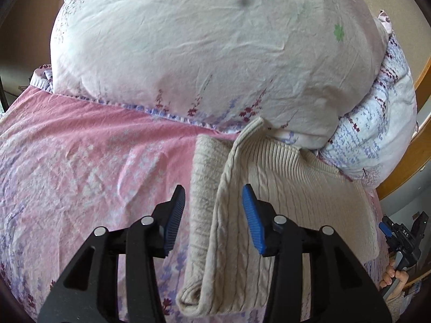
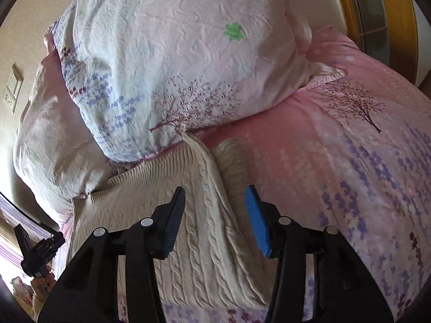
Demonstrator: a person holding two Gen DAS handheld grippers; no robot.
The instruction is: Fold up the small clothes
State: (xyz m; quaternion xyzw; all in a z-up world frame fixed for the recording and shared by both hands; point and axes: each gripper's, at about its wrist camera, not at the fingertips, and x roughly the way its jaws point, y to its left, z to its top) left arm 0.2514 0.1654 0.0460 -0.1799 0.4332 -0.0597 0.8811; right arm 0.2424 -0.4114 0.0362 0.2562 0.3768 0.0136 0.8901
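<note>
A cream cable-knit sweater (image 1: 282,196) lies on the pink floral bed sheet (image 1: 80,161), one side folded over the middle, its ribbed hem against the pillows. My left gripper (image 1: 214,202) is open and empty, hovering just above the folded edge. In the right wrist view the same sweater (image 2: 194,228) lies below my right gripper (image 2: 215,204), which is open and empty above the fold. Each gripper also shows in the other's view: the right one (image 1: 401,239) at the right edge, the left one (image 2: 40,250) at the lower left.
A large white floral pillow (image 1: 202,48) lies behind the sweater, with a second pillow (image 1: 377,134) under it at the right. The pink sheet (image 2: 350,161) spreads to the right. A wooden bed frame (image 2: 355,8) stands at the back. A wall switch (image 2: 13,88) is on the left.
</note>
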